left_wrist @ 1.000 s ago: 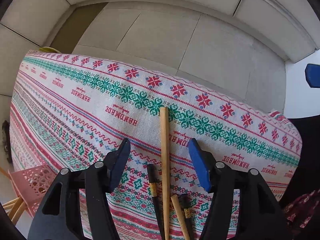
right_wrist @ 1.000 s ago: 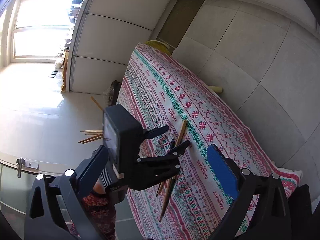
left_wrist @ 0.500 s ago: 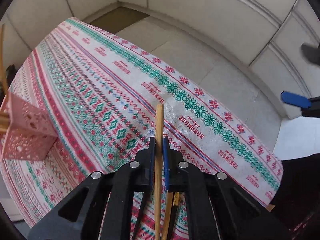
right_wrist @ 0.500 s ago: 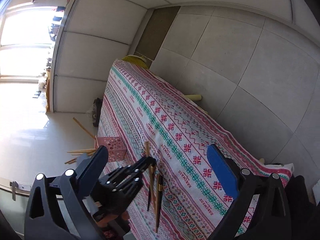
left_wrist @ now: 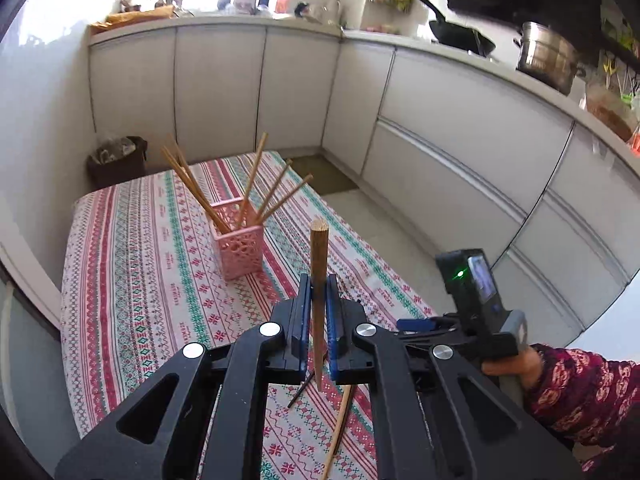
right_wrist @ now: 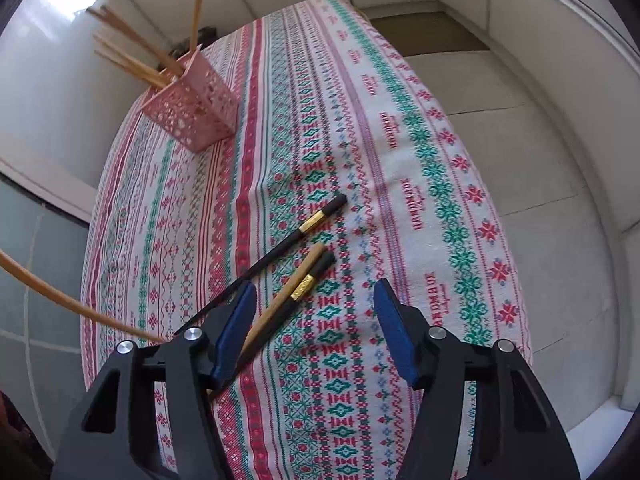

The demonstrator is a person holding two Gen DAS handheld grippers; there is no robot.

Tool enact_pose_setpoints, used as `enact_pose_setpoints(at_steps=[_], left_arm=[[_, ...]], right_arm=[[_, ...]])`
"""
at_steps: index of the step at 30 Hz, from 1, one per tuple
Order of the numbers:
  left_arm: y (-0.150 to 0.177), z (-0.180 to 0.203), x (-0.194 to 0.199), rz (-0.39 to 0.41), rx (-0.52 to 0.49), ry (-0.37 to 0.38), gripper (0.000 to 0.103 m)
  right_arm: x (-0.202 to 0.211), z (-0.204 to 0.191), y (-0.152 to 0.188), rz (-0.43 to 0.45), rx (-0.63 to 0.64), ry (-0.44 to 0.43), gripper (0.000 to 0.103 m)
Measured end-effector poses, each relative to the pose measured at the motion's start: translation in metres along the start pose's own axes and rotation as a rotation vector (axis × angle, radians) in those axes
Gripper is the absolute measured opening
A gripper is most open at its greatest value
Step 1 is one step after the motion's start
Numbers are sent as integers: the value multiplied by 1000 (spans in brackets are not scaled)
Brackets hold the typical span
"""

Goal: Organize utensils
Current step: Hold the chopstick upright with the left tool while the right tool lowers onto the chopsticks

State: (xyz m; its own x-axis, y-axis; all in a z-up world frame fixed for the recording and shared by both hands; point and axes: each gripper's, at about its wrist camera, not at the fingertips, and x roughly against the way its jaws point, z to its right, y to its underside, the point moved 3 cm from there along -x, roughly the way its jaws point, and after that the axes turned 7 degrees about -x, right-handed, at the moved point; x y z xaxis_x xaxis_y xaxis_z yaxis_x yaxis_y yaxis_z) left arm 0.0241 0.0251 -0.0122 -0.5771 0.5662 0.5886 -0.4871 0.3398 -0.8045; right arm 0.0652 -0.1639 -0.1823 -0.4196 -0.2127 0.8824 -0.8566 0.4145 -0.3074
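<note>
We see the left gripper (left_wrist: 319,312) jaws pinching a wooden chopstick (left_wrist: 319,264) at frame centre, the right gripper (right_wrist: 314,334) jaws spread above the counter (right_wrist: 420,208).

The left gripper (left_wrist: 319,312) is black plastic with 2 blue-padded fingers (left_wrist: 331,304) and 4 round silver screws on its angular, cut-out arms. The right gripper (right_wrist: 314,328) matches it: black frame, blue pads, silver screws. In the left wrist view it carries a small black box with a green light, and the hand (left_wrist: 510,366) behind it shows bare skin and a dark red patterned sleeve (left_wrist: 584,396).
</note>
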Motion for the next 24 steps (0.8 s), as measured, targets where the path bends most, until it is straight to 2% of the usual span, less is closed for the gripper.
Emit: enact_pose_setpoints(at_steps=[1,3,6,11,13,19,21,24], left_arm=[[2,-7,9,34,26,2,6],[4,-21,25,82,62,-8,6],[4,-31,42,113,76,-19,6],[6,-41,77,140,117,-28,6],[7,-44,83,143,126,-32,6],[10,-49,89,153,136,-31,6],[11,-51,88,155,141,-31,6],[12,-52,89,157,142,-30,6]], right_arm=[[-5,-2,1,-24,-17,-38,42],[-14,-5,-1,-81,-74,-108,38],[-22,-8,-6,-114,-119,-139,38],[-28,-19,-3,-155,-138,-131,38],[-35,-22,-3,-157,-121,-70,37],[-34,-23,-2,-170,-132,-5,38],[-35,-19,-4,-173,-131,23,35],[-44,-21,-8,-200,-100,127,37]])
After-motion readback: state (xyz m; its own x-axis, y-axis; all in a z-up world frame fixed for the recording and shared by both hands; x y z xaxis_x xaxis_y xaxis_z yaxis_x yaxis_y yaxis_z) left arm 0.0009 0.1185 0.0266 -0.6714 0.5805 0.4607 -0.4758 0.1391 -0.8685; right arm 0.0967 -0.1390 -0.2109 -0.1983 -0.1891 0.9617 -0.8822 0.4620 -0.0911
